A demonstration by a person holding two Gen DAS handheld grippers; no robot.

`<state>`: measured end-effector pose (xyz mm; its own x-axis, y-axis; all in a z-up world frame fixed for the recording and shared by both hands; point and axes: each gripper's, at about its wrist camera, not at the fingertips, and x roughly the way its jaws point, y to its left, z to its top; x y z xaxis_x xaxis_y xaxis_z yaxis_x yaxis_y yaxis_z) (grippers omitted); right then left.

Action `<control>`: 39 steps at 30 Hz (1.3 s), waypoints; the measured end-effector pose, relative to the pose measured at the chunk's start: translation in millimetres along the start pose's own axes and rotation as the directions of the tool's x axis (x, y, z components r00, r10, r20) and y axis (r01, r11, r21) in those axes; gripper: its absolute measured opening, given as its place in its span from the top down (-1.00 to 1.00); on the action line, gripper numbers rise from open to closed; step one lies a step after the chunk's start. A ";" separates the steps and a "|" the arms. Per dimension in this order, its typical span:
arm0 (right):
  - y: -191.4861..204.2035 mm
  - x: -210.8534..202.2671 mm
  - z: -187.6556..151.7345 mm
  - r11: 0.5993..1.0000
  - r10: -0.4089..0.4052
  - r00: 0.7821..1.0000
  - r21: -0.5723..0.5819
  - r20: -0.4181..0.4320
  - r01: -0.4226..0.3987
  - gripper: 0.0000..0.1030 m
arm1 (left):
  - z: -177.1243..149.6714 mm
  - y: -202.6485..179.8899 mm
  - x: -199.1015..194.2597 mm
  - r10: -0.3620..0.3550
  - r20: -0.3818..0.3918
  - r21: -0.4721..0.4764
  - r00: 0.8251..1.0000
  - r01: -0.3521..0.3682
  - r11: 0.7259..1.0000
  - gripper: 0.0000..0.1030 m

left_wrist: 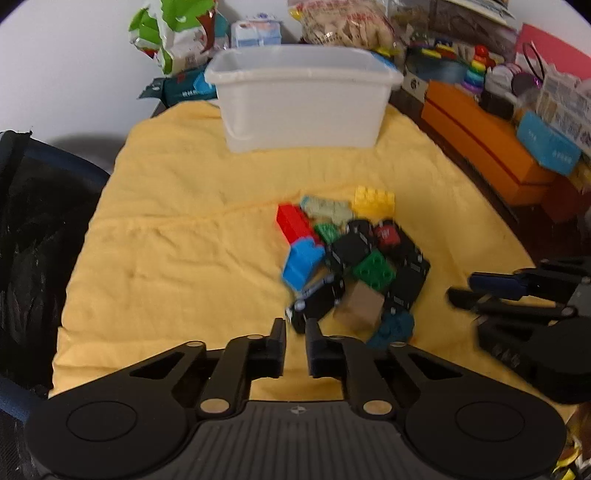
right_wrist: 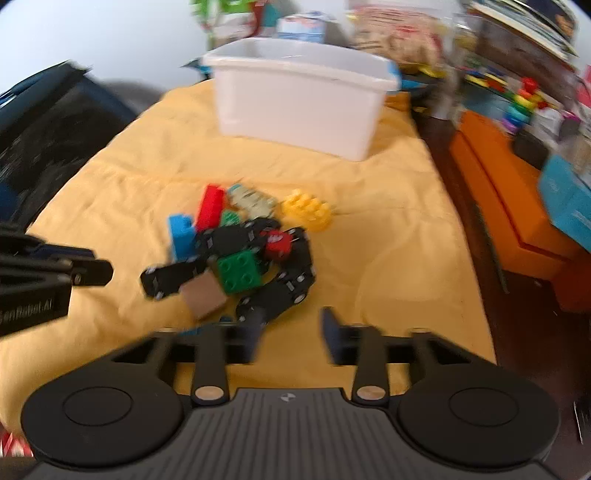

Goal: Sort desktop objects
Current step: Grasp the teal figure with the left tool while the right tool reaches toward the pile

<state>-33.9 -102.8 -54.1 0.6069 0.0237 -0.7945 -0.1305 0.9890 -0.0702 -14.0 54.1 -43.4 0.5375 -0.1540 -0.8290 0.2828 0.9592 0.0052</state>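
A pile of toys lies on the yellow cloth (left_wrist: 177, 229): a red brick (left_wrist: 293, 223), a blue brick (left_wrist: 301, 264), a green brick (left_wrist: 375, 269), a yellow brick (left_wrist: 373, 201), a black folding chain toy (left_wrist: 406, 273) and a brown cube (left_wrist: 360, 306). A white plastic bin (left_wrist: 303, 96) stands behind the pile. My left gripper (left_wrist: 295, 328) is just in front of the pile, its jaws nearly closed and empty. My right gripper (right_wrist: 291, 328) is open and empty, just right of the pile's near edge. The pile also shows in the right wrist view, with its green brick (right_wrist: 238, 273) and the bin (right_wrist: 299, 99).
An orange box (left_wrist: 480, 140) and stacked toys and packages line the right side. Snack bags (left_wrist: 173, 33) sit behind the bin. A dark chair (left_wrist: 33, 221) stands at the left. The cloth's left half (right_wrist: 110, 177) is bare.
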 end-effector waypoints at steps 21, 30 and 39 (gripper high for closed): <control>-80.6 29.4 -21.1 0.937 0.319 0.948 -0.146 -0.021 -0.318 0.39 | -1.6 -61.3 62.9 -0.120 -0.132 0.085 0.984 0.132 0.988 0.26; -87.5 38.7 -8.1 0.913 0.373 0.928 -0.173 -0.017 -0.370 0.38 | -16.5 -66.0 53.1 -0.163 -0.095 -0.037 0.982 0.160 0.986 0.43; -79.6 43.3 6.6 0.926 0.342 0.940 -0.172 0.000 -0.337 0.25 | -3.3 -53.7 59.2 -0.155 -0.097 -0.007 0.983 0.155 0.988 0.44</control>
<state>7.9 -179.6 -78.9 0.5256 0.3603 -0.7707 -0.4600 0.8824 0.0988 0.0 -5.8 -94.6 0.4071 -0.2773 -0.8703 0.3575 0.9252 -0.1276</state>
